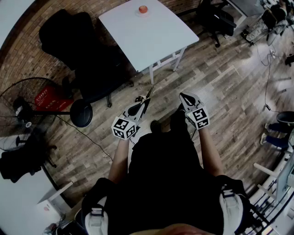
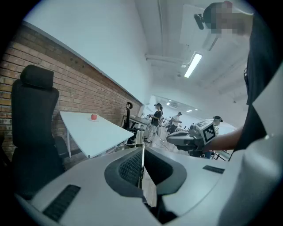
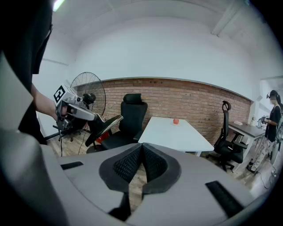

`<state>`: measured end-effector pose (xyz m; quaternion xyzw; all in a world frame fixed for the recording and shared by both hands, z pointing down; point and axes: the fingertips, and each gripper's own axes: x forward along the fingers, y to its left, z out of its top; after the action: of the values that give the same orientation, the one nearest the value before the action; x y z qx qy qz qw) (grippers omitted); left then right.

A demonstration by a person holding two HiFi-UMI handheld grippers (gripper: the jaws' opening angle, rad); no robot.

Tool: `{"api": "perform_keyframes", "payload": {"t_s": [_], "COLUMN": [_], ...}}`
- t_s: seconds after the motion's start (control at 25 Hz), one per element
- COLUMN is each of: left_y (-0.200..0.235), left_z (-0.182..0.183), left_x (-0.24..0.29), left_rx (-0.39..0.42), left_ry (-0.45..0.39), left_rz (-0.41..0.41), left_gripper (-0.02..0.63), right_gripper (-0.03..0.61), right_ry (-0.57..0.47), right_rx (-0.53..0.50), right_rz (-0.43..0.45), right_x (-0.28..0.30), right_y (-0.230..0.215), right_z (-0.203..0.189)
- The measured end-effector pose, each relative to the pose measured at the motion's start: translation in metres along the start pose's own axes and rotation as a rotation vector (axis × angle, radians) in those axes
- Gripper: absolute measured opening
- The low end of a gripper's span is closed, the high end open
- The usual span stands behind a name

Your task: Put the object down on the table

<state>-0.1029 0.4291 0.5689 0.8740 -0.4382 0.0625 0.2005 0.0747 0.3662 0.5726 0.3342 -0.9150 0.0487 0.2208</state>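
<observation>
In the head view we see the person standing on the wooden floor (image 1: pixel 220 92). The left gripper (image 1: pixel 146 102) and the right gripper (image 1: pixel 183 95) are held out in front, side by side and apart. The white counter (image 1: pixel 151 41) stands well ahead of both. The small red object (image 1: pixel 143 9) lies on it, near its far edge. A black office chair (image 1: pixel 82 50) is beside the counter, and a fan (image 1: pixel 25 108) is further to the left.

In the left gripper view the jaws are pressed together with nothing between them. The red object rests on the counter far beyond them, in front of a brick wall (image 2: pixel 79 92).

In the right gripper view the jaws also meet at their tips and pinch nothing. The red object sits on the counter, well apart from them.
</observation>
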Motion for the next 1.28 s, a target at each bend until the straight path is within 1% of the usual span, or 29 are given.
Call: {"api": "perform_keyframes", "payload": {"t_s": [0.16, 0.28, 0.44, 0.56, 0.76, 1.04, 1.28], "left_y": [-0.005, -0.001, 0.005, 0.009, 0.017, 0.025, 0.035], "left_z": [0.005, 0.008, 0.012, 0.016, 0.03, 0.046, 0.064], "left_x": [-0.012, -0.013, -0.008, -0.001, 0.017, 0.046, 0.08], "left_rx": [0.001, 0.002, 0.005, 0.009, 0.015, 0.012, 0.015], "left_ry": [-0.011, -0.017, -0.009, -0.006, -0.007, 0.014, 0.024], "left_rz": [-0.001, -0.003, -0.003, -0.011, -0.017, 0.004, 0.031], "left_gripper": [0.023, 0.023, 0.023, 0.023, 0.023, 0.023, 0.023], "right_gripper": [-0.003, -0.003, -0.003, -0.003, -0.003, -0.003, -0.003], "right_ry": [-0.007, -0.003, 0.019, 0.014, -0.008, 0.006, 0.009], "right_rx": [0.012, -0.003, -0.021, -0.008, 0.035, 0.049, 0.057], "right_rz": [0.016, 0.025, 0.034, 0.026, 0.023, 0.043, 0.074], "right_x": [-0.003, 0.003, 0.013, 0.018, 0.026, 0.041, 0.062], "right_y": [0.017, 0.022, 0.017, 0.011, -0.008, -0.042, -0.082], "right_z": [0.013, 0.011, 0.0, 0.005, 0.018, 0.016, 0.017]}}
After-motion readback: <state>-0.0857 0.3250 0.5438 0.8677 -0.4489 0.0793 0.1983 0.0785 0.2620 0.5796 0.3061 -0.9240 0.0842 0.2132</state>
